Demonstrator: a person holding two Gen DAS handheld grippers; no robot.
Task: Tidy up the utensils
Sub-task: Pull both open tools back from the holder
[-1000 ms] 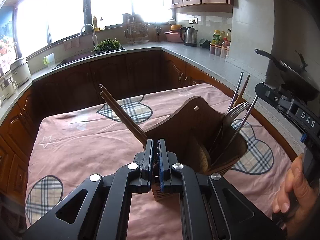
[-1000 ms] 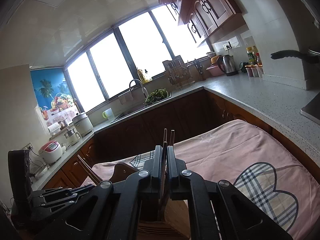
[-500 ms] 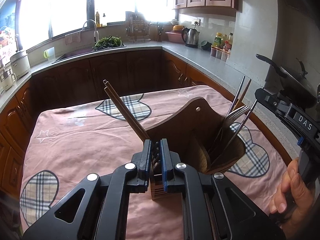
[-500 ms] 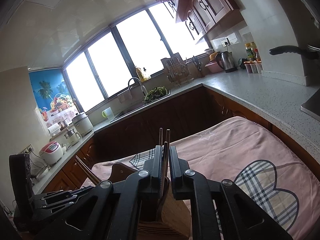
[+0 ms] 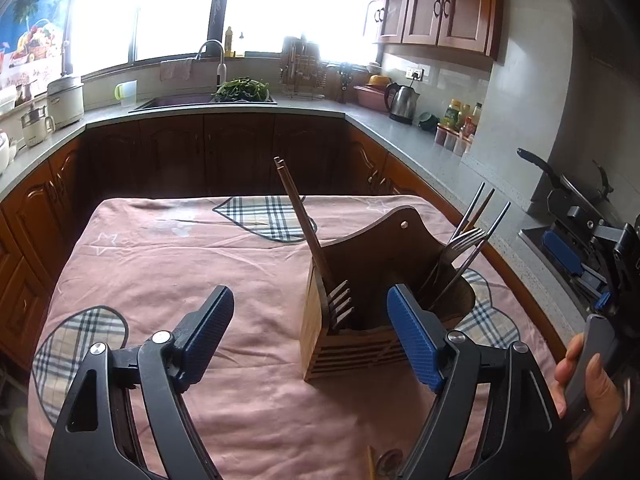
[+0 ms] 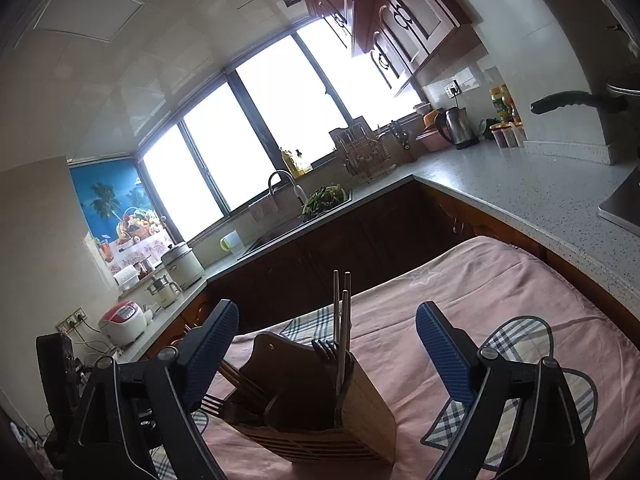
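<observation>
A wooden utensil holder [image 5: 316,336] stands on the pink tablecloth [image 5: 168,264]. It holds wooden chopsticks [image 5: 298,216] and a fork [image 5: 340,306] on its left side, and metal chopsticks [image 5: 476,220] with forks [image 5: 460,242] on its right. My left gripper [image 5: 310,330] is open and empty, just in front of the holder. My right gripper [image 6: 326,350] is open and empty above the holder [image 6: 364,408], with the metal chopsticks [image 6: 342,320] standing between its fingers.
Kitchen counters [image 5: 412,140] with a sink, a kettle [image 5: 402,102] and bottles surround the table. A pan [image 5: 568,184] sits at the right. A utensil tip [image 5: 372,460] lies on the cloth below my left gripper.
Both grippers have opened and let go: the wooden chopsticks now stand in the holder's left side, the metal chopsticks in its right side. The left gripper has pulled back.
</observation>
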